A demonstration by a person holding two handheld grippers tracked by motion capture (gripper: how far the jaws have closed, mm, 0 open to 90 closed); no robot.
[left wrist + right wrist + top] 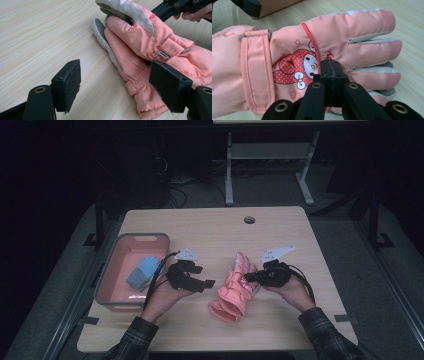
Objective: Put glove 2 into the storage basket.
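Note:
Two pink padded gloves lie stacked on the wooden table (200, 230). The upper glove (140, 35) has grey fingertips and a cartoon rabbit print (294, 67) on its back. Its finger end is raised off the lower glove (135, 72). My right gripper (248, 276) is shut on the edge of the upper glove (352, 32), its jaws pressed together (332, 75). My left gripper (207, 283) is open just left of the gloves (235, 292). Its pads (68, 85) straddle bare table and the lower glove's cuff without touching it.
A grey bin (142, 236) with a pink inside stands at the table's left and holds a blue folded item (144, 271). A round cable hole (249, 219) sits near the far edge. Table legs and cables stand on the floor beyond.

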